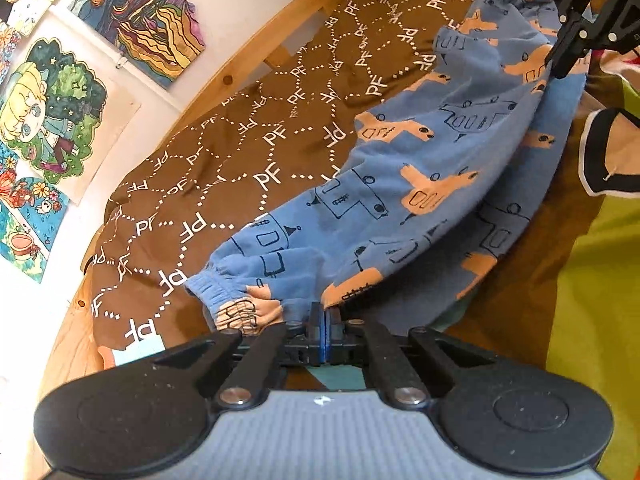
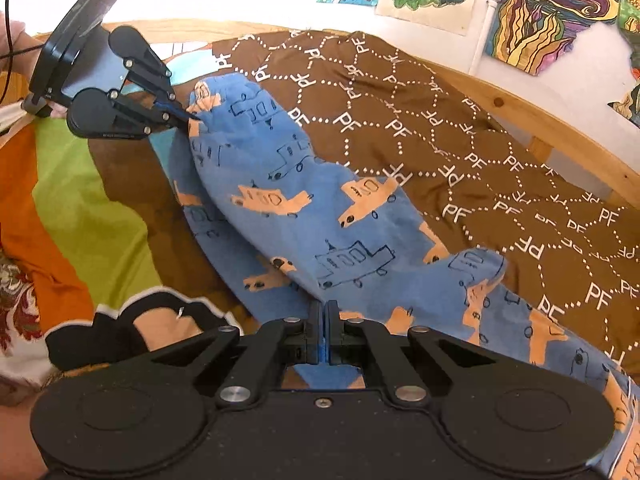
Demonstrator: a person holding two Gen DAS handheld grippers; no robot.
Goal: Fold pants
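Note:
Blue pants (image 1: pixel 432 168) with orange and outlined car prints lie stretched across a brown blanket (image 1: pixel 248 128) on a bed. My left gripper (image 1: pixel 325 312) is shut on the pants' edge next to the gathered ankle cuff (image 1: pixel 228 300). My right gripper (image 2: pixel 324 312) is shut on the pants' edge near the waist end. Each gripper shows in the other's view: the right one (image 1: pixel 558 74) pinches the far end of the fabric, and the left one (image 2: pixel 192 119) pinches the cuff end. The pants (image 2: pixel 320 208) look folded lengthwise, one leg over the other.
The brown blanket (image 2: pixel 460 140) has a white "PF" pattern. A wooden bed rail (image 1: pixel 256 52) runs along the wall with drawings (image 1: pixel 48 104). Green and orange bedding (image 2: pixel 80 184) and a black and tan patch (image 1: pixel 612 152) lie on the near side.

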